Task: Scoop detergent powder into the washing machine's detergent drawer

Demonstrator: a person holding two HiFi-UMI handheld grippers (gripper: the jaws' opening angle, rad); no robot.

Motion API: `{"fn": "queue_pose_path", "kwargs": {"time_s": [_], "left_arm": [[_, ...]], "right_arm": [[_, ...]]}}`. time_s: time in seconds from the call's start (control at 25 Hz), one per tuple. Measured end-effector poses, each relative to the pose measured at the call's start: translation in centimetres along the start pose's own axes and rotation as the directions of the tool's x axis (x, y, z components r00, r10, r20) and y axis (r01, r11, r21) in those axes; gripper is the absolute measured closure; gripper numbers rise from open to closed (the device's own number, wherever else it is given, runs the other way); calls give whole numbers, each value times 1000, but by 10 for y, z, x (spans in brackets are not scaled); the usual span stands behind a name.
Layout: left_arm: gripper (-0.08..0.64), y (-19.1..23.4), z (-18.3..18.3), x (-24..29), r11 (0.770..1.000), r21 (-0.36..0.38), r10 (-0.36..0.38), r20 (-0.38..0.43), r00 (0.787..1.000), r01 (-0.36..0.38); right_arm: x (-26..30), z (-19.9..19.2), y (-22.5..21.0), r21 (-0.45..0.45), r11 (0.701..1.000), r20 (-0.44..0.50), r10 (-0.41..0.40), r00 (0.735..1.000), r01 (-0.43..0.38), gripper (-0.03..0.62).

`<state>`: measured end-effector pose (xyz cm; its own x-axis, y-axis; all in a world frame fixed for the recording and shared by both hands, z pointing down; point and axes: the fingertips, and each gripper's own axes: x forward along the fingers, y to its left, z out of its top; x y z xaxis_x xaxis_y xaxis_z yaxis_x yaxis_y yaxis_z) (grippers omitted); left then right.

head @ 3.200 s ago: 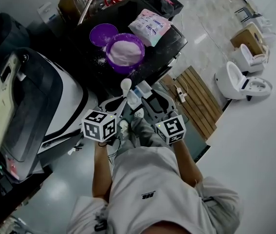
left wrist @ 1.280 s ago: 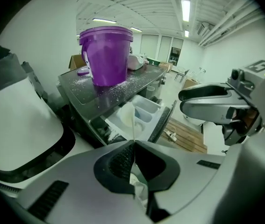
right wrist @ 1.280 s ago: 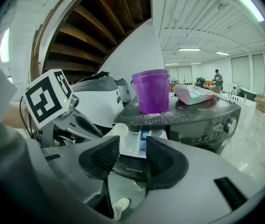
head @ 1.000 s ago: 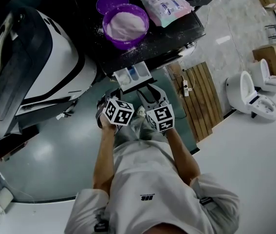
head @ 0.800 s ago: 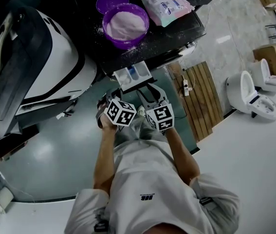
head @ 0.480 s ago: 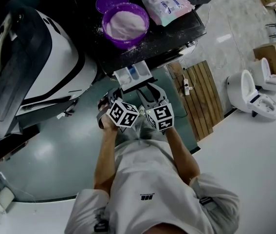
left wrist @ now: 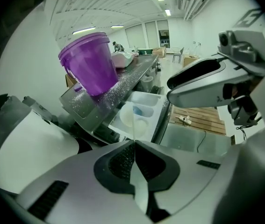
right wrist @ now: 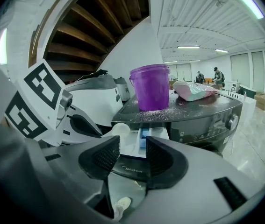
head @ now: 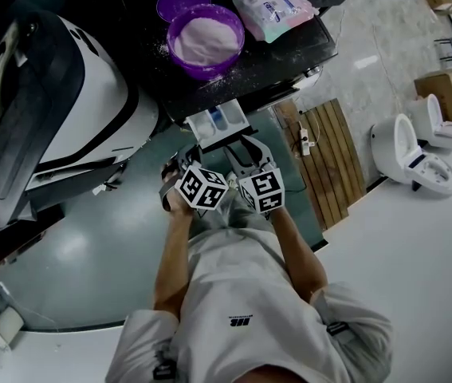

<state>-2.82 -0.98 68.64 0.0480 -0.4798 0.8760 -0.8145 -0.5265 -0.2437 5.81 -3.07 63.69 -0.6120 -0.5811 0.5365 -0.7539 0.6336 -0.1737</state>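
Observation:
The white detergent drawer [head: 218, 123] stands pulled out of the black washing machine [head: 289, 54]. On the machine's top sit a purple tub [head: 206, 40] full of powder, its lid [head: 182, 2] and a detergent bag [head: 273, 8]. My left gripper [left wrist: 134, 143] is shut on the thin handle of a white spoon [left wrist: 137, 122], whose bowl hovers over the drawer [left wrist: 144, 111]. My right gripper [right wrist: 133, 155] is open and empty, just in front of the drawer [right wrist: 144, 136], beside the spoon bowl [right wrist: 116, 130]. In the head view both grippers, left [head: 184, 164] and right [head: 245, 156], sit side by side below the drawer.
A large white and dark appliance [head: 74, 94] stands left of the washing machine. A wooden slat board [head: 329, 158] lies on the floor at the right, with toilets [head: 413, 162] beyond. Spilled powder dusts the machine top [right wrist: 160, 115] around the tub [right wrist: 150, 87].
Since 3.2 s ago the spoon has come down from beside the tub to the drawer. Over the last second the left gripper's cube has turned and edged slightly right.

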Motion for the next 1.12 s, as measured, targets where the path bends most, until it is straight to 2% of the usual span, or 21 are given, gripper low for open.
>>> {"fn": "queue_pose_path", "kwargs": {"time_s": [0.48, 0.8, 1.12], "left_arm": [[545, 4, 2, -4, 1000, -10, 6, 10, 1000, -6], [545, 1, -3, -3, 999, -38, -30, 6, 1000, 30], [545, 9, 5, -15, 995, -92, -40, 100, 994, 49]], "right_arm": [[3, -1, 2, -5, 1000, -8, -1, 1000, 1, 417], [3, -1, 1, -5, 1000, -11, -6, 1000, 6, 417], [4, 6, 0, -14, 1000, -2, -18, 1000, 18, 417]]}}
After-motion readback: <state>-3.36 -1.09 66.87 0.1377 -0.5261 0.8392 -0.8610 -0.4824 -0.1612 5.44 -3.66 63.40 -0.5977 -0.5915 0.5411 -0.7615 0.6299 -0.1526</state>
